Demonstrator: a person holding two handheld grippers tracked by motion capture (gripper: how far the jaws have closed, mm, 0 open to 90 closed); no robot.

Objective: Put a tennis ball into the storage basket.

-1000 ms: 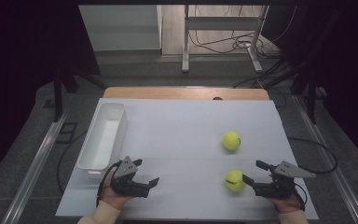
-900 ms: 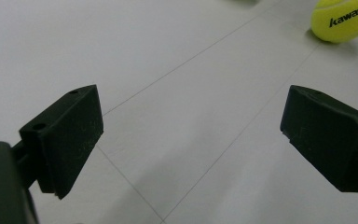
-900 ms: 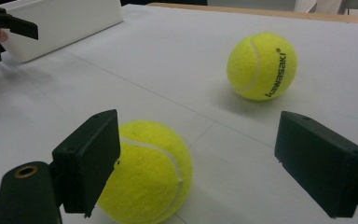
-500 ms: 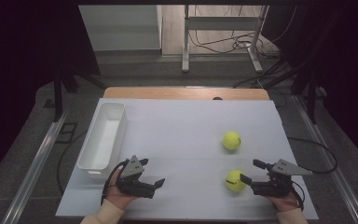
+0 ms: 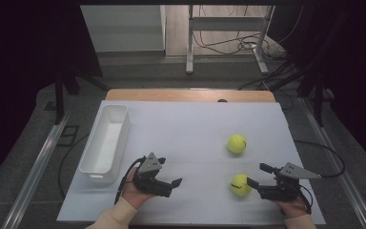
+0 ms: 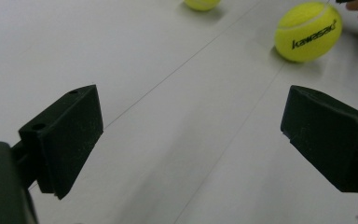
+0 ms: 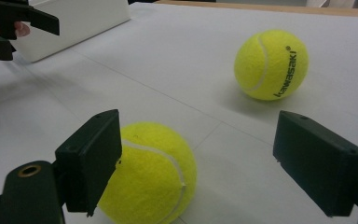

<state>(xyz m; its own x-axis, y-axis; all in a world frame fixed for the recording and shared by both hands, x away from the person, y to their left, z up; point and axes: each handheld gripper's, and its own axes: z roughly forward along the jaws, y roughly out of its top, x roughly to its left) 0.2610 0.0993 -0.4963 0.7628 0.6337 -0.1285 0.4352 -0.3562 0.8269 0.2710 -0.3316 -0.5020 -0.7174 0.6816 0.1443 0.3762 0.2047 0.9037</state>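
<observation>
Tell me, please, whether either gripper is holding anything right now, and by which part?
Nothing is held. The right gripper is open beside the nearer tennis ball, not closed on it; the left gripper is open over bare table.

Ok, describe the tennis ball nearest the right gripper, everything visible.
The near tennis ball is yellow-green felt with a curved white seam and rests on the white table sheet. It sits by the left jaw of the open right gripper, not clamped; whether that jaw touches it is unclear.
</observation>
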